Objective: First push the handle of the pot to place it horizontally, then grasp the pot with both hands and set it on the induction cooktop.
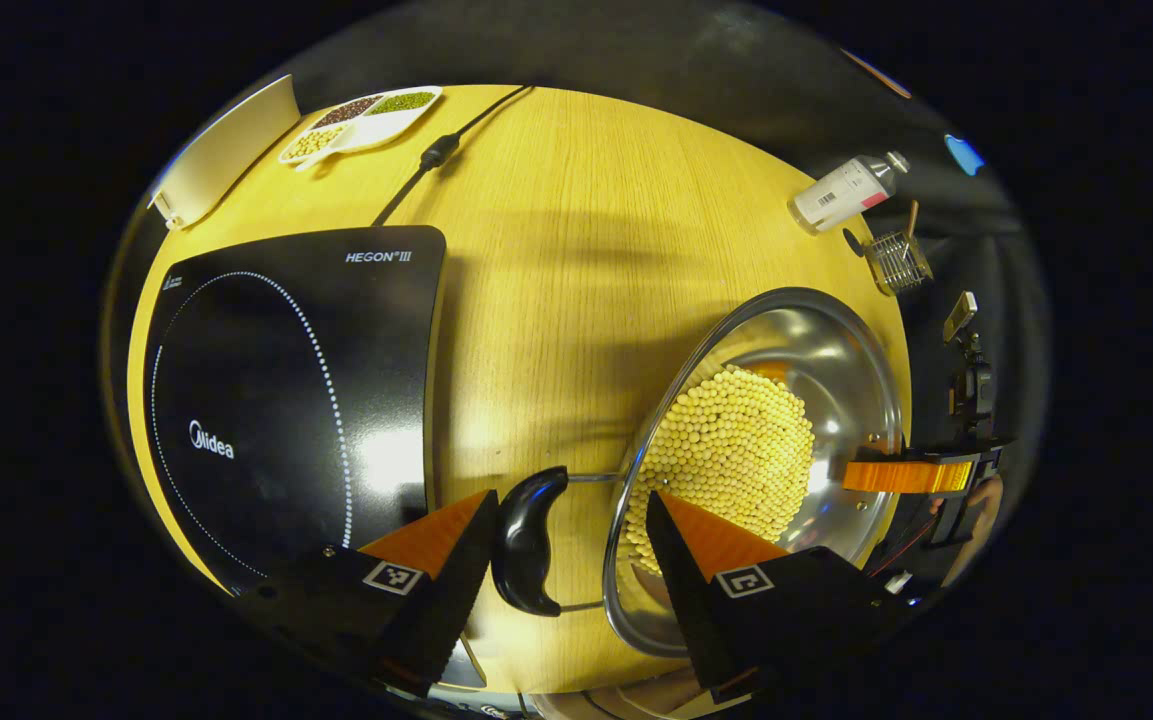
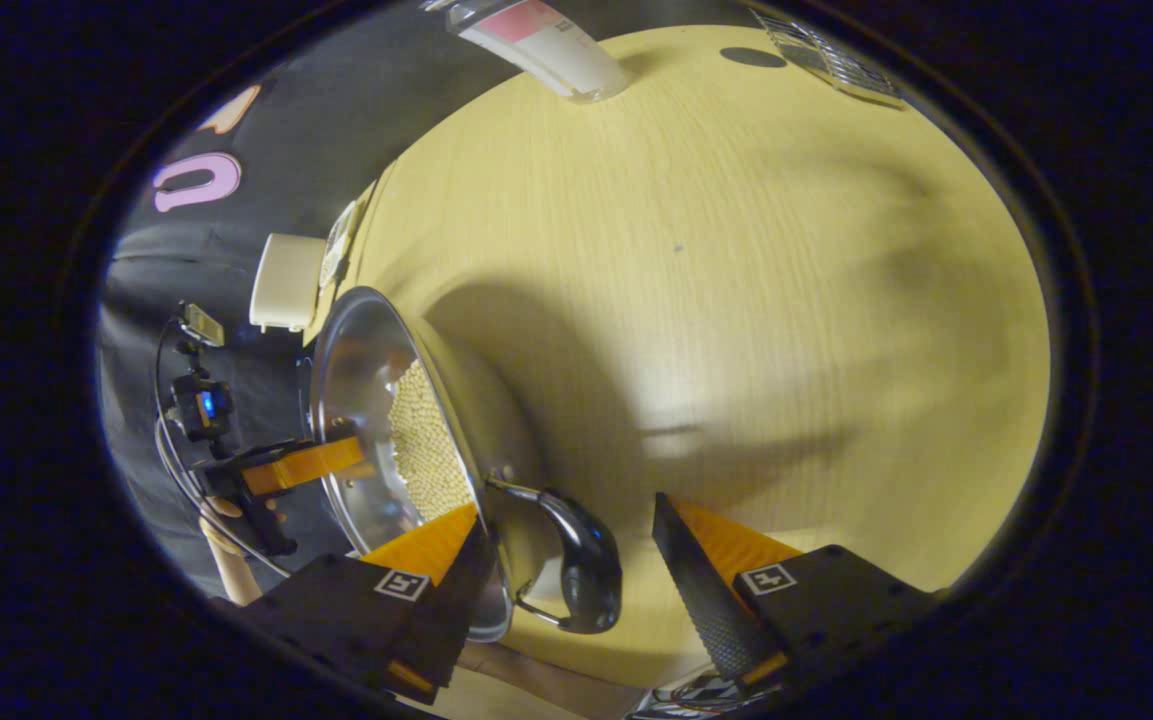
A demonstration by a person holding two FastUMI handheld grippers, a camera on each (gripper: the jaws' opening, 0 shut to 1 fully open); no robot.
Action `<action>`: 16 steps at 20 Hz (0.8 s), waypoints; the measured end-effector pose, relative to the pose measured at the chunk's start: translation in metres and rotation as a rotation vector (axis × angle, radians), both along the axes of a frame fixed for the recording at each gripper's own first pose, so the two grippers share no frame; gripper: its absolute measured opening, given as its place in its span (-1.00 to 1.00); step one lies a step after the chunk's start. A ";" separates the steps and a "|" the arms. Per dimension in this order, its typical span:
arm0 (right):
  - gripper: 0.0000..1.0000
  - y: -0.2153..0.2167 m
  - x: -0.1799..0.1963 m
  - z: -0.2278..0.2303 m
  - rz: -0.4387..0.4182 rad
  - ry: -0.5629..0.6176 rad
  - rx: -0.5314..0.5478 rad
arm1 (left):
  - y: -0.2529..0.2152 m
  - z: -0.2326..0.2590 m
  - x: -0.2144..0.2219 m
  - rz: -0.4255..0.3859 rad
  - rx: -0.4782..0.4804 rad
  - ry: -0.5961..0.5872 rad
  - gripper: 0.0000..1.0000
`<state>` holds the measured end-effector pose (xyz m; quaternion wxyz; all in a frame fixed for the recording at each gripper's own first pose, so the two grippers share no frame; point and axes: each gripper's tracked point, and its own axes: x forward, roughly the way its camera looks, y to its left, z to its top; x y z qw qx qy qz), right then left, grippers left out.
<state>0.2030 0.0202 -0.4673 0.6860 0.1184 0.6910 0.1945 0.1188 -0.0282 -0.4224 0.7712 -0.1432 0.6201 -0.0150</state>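
A steel pot (image 1: 836, 370) holding yellow beans (image 1: 726, 450) stands on the wooden table, to the right of the black induction cooktop (image 1: 286, 400). In the left gripper view my left gripper (image 1: 566, 560) is open, and one black pot handle (image 1: 531, 540) lies between its fingers, close to the left one. The right gripper (image 1: 926, 475) shows at the pot's far side. In the right gripper view my right gripper (image 2: 576, 570) is open too, straddling the other black handle (image 2: 586, 570) of the pot (image 2: 356, 380). The left gripper (image 2: 276, 470) reaches in across the far rim.
A power cord (image 1: 441, 150) runs from the cooktop toward the table's far edge. A divided dish of beans (image 1: 361, 120) and a white board (image 1: 226, 150) sit at the far left. A bottle (image 1: 846, 190) and a small wire basket (image 1: 898, 262) lie far right.
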 end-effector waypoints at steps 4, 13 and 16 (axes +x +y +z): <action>0.48 0.008 -0.003 -0.001 -0.005 0.015 0.033 | 0.004 -0.011 -0.003 -0.006 0.001 0.042 0.53; 0.10 0.001 -0.008 0.013 0.053 -0.039 0.024 | -0.005 0.005 -0.018 0.013 -0.039 0.043 0.20; 0.09 -0.005 -0.020 0.031 0.043 -0.039 0.023 | -0.009 0.025 -0.029 -0.005 -0.030 0.020 0.15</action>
